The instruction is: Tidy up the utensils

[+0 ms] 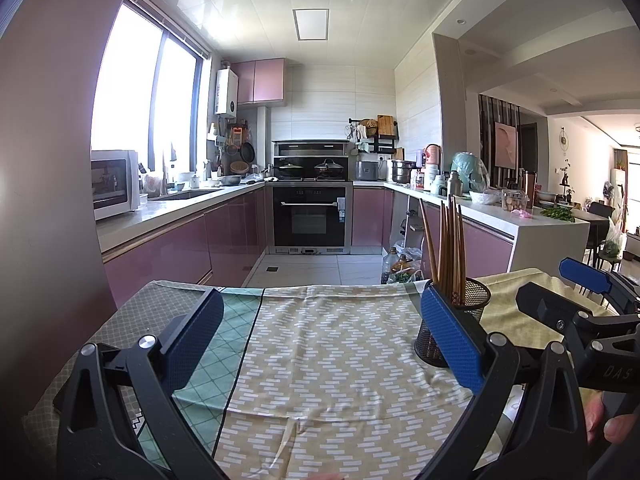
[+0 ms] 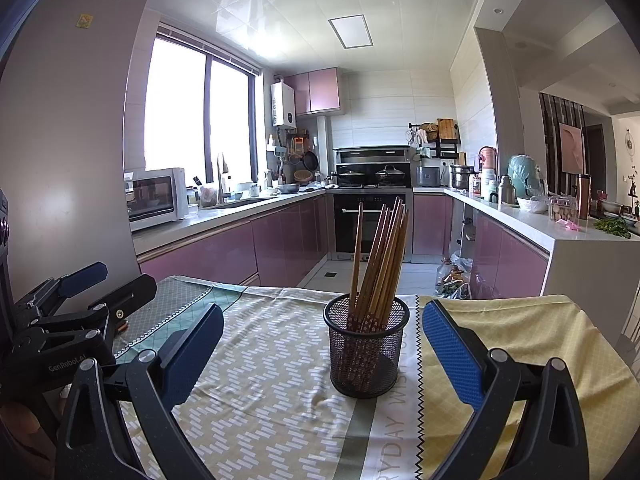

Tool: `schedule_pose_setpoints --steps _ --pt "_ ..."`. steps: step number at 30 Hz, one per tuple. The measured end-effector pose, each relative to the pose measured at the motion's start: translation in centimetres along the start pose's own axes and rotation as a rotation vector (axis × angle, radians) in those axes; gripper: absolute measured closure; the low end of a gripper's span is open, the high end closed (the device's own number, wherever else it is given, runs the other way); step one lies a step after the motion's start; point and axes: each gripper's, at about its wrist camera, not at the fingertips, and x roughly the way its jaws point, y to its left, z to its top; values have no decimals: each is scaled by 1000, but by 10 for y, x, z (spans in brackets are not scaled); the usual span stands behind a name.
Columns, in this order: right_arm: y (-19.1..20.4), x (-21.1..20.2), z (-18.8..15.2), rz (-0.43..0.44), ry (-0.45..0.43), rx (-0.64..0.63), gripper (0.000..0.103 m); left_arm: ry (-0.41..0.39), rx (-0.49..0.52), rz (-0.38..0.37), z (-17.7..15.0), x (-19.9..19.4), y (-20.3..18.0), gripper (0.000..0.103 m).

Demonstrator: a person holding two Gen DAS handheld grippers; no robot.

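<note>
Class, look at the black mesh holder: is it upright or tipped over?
Upright. The mesh holder stands on its base on the tablecloth, with the chopsticks leaning inside, tips pointing up.

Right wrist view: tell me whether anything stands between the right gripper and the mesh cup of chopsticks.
Nothing visible does. The mesh cup with its chopsticks stands upright on the tablecloth, straight ahead of the open right gripper, with only bare cloth between. The left gripper sits off to the left, clear of that path.

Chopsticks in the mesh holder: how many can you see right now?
About 10, all standing in the mesh holder on the tablecloth: one chopstick leans apart on the left, the rest bunch rightward. They overlap, so some may be hidden.
</note>
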Motion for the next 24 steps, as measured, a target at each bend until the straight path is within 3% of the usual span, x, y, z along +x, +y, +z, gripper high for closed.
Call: schedule_pose_setpoints --steps 12,16,20,24 --pt "-2 1 -1 1 4 5 7 -8 23 11 -3 1 -3 6" --pt "-8 6 -5 -9 30 9 7 25 26 3 -7 8 -1 6" --pt "-38 35 -19 -109 172 31 7 125 20 31 -14 35 8 6" --pt "-92 76 -42 -252 377 63 7 309 12 33 -32 85 29 6"
